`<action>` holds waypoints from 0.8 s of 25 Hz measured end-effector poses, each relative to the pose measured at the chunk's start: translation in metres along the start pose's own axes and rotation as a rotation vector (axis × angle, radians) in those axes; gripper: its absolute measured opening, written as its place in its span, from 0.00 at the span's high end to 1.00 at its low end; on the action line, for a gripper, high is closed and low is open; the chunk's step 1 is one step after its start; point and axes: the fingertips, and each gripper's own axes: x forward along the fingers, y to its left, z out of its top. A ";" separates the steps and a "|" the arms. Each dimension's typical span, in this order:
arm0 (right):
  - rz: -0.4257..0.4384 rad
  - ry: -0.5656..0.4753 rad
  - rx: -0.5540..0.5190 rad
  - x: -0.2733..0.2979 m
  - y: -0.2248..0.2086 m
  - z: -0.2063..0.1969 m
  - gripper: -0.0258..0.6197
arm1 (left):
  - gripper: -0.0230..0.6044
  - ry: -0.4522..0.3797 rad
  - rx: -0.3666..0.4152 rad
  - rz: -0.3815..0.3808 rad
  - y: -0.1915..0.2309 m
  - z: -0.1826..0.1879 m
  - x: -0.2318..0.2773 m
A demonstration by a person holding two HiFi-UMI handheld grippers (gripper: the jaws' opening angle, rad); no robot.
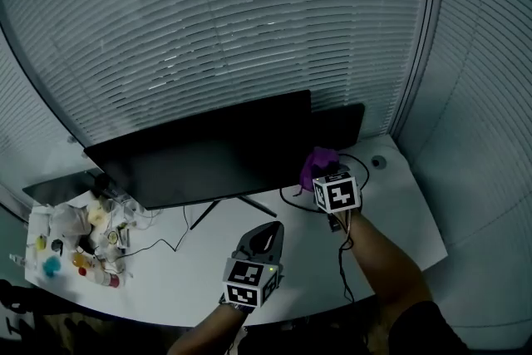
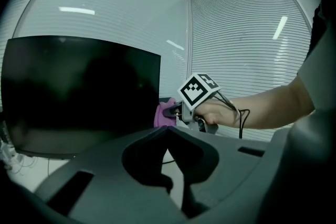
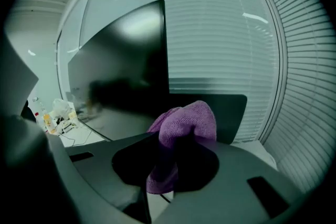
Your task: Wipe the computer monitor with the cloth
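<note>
1. Right tongs (image 3: 174,140): clamped on the purple cloth (image 3: 188,119). The cloth bunches up above the jaws, and a fold hangs down below them.
2. In the head view the right tongs (image 1: 322,179) are raised at the lower right corner of the monitor (image 1: 208,158). The cloth (image 1: 318,164) sits at that edge. I cannot tell whether it touches the screen.
3. The left gripper view agrees: the cloth (image 2: 163,114) is just beside the right edge of the monitor (image 2: 79,92), and my right hand (image 2: 218,113) is behind it.
4. Left tongs (image 2: 167,128): tips together with nothing between them, pointed toward the screen.
5. In the head view the left tongs (image 1: 269,229) are held low over the front of the surface (image 1: 399,208), well apart from the monitor.
6. Monitor: the screen is dark. It stands on thin legs near the middle of the surface and is angled to the left.
7. A second dark panel (image 1: 337,125) stands behind its right end. It also shows in the right gripper view (image 3: 231,110).
8. The surface is white. Small bottles and clutter (image 1: 79,241) sit at its left end, and a thin cable (image 1: 166,245) runs from them toward the stand.
9. A black cable (image 1: 291,199) loops near my right tongs.
10. Room: slatted blinds (image 1: 249,12) cover the windows behind the surface and to its right.
</note>
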 end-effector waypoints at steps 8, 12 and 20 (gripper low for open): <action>-0.002 0.097 0.049 0.020 -0.002 -0.058 0.84 | 0.95 0.032 -0.016 0.025 0.004 -0.027 -0.004; 0.006 0.139 0.063 0.030 -0.002 -0.081 0.84 | 0.95 0.066 -0.040 0.029 0.004 -0.046 -0.002; 0.013 0.186 0.078 0.043 -0.005 -0.116 0.84 | 0.95 0.102 -0.067 0.050 0.003 -0.073 -0.002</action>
